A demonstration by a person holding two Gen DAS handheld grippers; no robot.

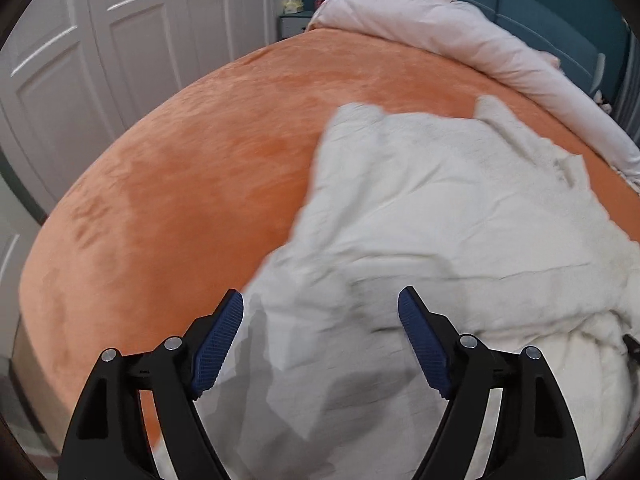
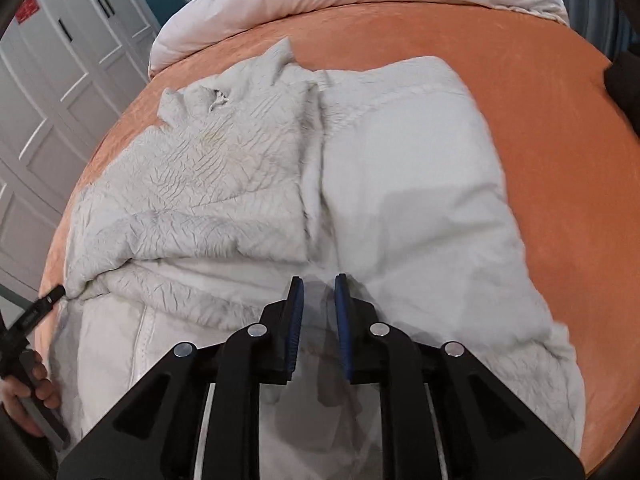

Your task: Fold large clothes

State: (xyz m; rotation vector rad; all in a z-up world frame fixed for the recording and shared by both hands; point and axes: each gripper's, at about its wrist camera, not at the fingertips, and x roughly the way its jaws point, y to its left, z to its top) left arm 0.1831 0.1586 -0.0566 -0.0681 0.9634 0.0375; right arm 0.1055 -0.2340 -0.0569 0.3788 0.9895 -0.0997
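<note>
Left wrist view: left tool open, blue pads spread wide, nothing between them, held above the near part of a white garment. Garment lies crumpled on the orange bed, toward its right side; pink duvet rolled along the far edge; white wardrobe doors beyond the left edge. Right wrist view: right tool nearly closed, narrow gap between pads, nothing gripped, above the garment. Garment spreads from the bed's near edge toward the middle; left portion crinkled, right portion smooth. Left tool's tip touches the garment's left edge; hand on its handle.
</note>
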